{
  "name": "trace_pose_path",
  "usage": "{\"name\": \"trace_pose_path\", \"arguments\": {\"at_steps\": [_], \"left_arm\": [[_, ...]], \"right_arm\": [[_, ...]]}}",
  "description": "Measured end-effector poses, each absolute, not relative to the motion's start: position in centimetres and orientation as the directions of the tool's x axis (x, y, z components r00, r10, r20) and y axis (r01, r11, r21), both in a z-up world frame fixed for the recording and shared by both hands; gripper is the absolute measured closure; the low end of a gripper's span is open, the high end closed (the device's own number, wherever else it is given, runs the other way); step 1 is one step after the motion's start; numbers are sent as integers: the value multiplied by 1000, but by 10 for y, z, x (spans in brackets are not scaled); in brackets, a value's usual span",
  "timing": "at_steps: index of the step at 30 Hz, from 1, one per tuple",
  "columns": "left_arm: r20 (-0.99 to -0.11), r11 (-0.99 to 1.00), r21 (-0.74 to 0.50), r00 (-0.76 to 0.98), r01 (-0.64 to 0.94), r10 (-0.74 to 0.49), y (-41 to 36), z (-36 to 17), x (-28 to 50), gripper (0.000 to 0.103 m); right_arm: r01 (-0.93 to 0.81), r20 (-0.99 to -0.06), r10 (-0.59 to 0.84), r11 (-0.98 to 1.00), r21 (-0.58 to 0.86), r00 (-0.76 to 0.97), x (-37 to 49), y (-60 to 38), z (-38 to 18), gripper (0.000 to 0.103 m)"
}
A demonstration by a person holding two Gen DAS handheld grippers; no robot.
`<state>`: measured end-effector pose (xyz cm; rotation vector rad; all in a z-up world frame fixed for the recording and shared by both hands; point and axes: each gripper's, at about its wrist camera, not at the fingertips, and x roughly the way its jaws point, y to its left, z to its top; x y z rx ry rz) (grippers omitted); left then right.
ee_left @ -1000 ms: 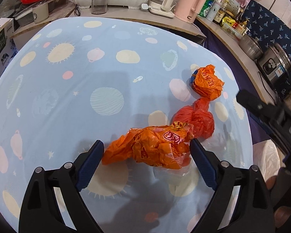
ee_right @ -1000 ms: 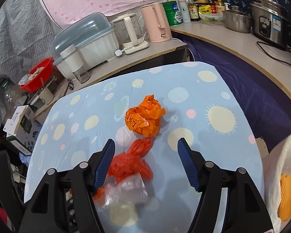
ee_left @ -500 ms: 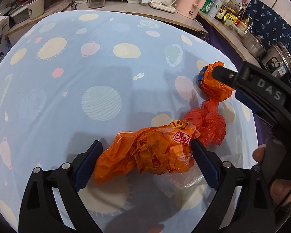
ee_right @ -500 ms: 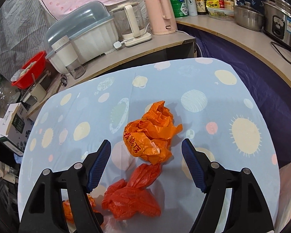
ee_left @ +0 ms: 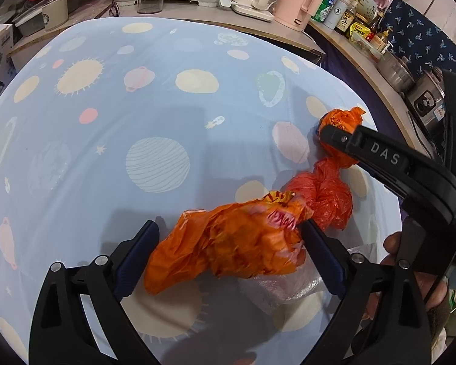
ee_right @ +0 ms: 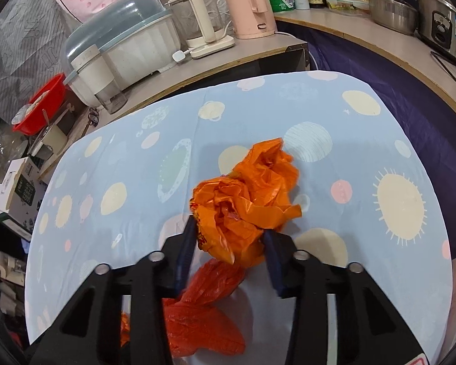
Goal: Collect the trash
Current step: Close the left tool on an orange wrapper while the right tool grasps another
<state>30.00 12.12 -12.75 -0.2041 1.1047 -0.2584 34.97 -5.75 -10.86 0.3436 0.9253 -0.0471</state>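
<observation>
Three pieces of plastic trash lie on the blue planet-print tablecloth [ee_left: 106, 152]. A long orange printed bag [ee_left: 228, 243] lies between the fingers of my left gripper [ee_left: 228, 258], which is open around it. A knotted red bag [ee_left: 328, 194] lies just beyond, and shows in the right wrist view [ee_right: 203, 313] too. My right gripper [ee_right: 231, 243] is shut on a crumpled orange bag [ee_right: 246, 200], and it shows in the left wrist view [ee_left: 343, 121] behind the gripper's finger. A clear plastic scrap [ee_left: 288, 289] lies under the long bag.
A counter behind the table holds a pink kettle [ee_right: 249, 3], a white kettle [ee_right: 203, 21], a dish rack with lid [ee_right: 121, 45], bottles and pots [ee_right: 392, 12]. A red basin [ee_right: 42, 103] and a box [ee_right: 15, 191] stand at the left.
My right gripper moved forward over the crumpled orange bag and closed on it. My left gripper slid forward, so the long orange bag sits deeper between its open fingers.
</observation>
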Motion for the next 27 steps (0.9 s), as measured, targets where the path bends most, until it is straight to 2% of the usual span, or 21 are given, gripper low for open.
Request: {"name": "trace_pose_path", "arguments": {"at_steps": [6, 8, 12, 14, 27], "left_arm": [[-848, 943, -319, 415, 98, -330, 123, -126, 300, 14], [-848, 942, -323, 414, 93, -332, 123, -126, 300, 21], [-846, 932, -352, 395, 91, -358, 124, -123, 296, 26], [-845, 931, -353, 394, 93, -361, 123, -120, 293, 32], [-830, 942, -303, 446, 146, -336, 117, -81, 248, 42]], "right_arm": [[196, -770, 106, 937, 289, 630, 329, -63, -96, 70], [202, -762, 105, 933, 298, 639, 321, -67, -90, 70], [209, -751, 95, 930, 301, 654, 303, -74, -78, 70], [215, -745, 91, 928, 304, 661, 293, -76, -71, 70], [243, -718, 61, 918, 313, 693, 212, -89, -41, 69]]}}
